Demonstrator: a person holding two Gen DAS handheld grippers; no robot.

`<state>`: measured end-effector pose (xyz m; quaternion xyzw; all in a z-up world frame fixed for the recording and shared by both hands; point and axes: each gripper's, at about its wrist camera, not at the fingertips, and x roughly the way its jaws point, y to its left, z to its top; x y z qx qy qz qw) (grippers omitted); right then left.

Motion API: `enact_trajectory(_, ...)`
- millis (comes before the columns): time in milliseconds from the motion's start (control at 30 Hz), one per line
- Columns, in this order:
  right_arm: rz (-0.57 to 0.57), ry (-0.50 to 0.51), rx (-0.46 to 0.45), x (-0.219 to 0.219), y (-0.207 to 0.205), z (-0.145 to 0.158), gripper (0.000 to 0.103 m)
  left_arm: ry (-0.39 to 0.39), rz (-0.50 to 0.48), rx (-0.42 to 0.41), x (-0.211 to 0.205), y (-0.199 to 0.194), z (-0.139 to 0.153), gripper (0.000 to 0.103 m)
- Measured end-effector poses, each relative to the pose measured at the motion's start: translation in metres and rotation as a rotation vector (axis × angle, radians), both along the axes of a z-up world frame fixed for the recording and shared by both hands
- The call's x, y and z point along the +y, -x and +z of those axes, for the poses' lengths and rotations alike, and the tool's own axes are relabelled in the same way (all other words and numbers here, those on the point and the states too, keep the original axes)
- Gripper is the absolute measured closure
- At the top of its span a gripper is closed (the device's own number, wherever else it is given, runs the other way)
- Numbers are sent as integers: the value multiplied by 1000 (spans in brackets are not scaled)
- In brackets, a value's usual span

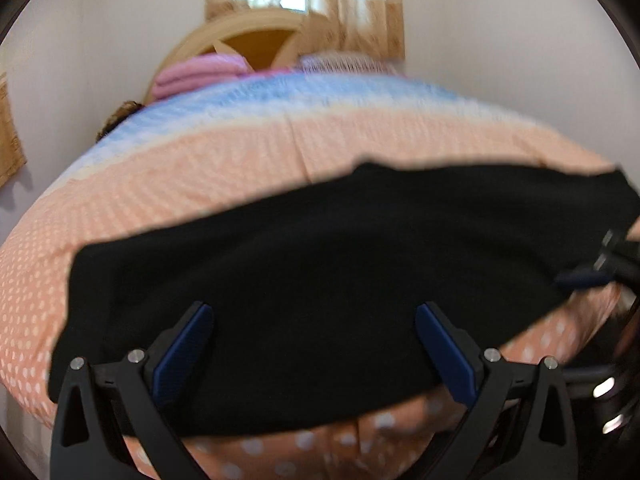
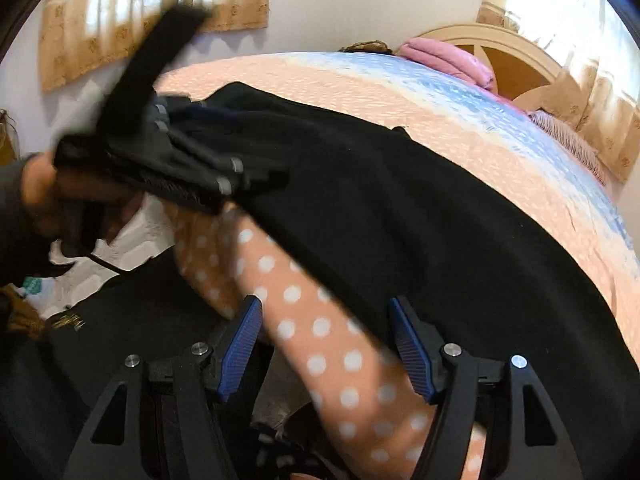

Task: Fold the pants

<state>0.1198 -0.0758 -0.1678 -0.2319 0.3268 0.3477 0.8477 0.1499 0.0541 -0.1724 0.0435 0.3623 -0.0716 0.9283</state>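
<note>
Pink blankets (image 1: 196, 76) lie at the bed's (image 1: 200, 168) head. Black pants (image 1: 320, 280) lie across the bed's near edge, under the spread, empty fingers of the left gripper (image 1: 314, 350) and right gripper (image 2: 324, 354).

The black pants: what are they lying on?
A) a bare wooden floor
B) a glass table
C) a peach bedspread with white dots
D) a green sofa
C: the black pants are spread over the peach bedspread, whose white dots show at the near edge.

One pair of black pants (image 1: 320, 264) lay ahead of the claws. Two grippers showed: left gripper (image 1: 314, 346) and right gripper (image 2: 326, 346). One pink folded blanket (image 1: 196, 74) lay beyond.
</note>
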Motion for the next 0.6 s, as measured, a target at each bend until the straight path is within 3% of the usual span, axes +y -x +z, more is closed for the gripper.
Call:
enact_trajectory(100, -86, -65, 17, -31, -16, 16, 35, 62, 16, 3, 5, 2, 1, 0)
enact_trajectory(200, -181, -173, 51, -61, -35, 30, 35, 64, 7, -30, 0, 4, 9, 0)
enact_trajectory(267, -166, -191, 55, -56, -31, 30, 35, 36, 3, -43, -4, 4, 13, 0)
enact_trajectory(433, -63, -110, 49, 3, -22, 3, 35, 56, 35, -60, 5, 4, 22, 0)
enact_trajectory(500, -87, -72, 29, 20, -19, -12, 31, 65, 45, -62, 12, 5, 24, 0)
enact_trajectory(600, -9, -11, 34, 35, 2, -13, 27, 69, 60, -69, 19, 6, 26, 0)
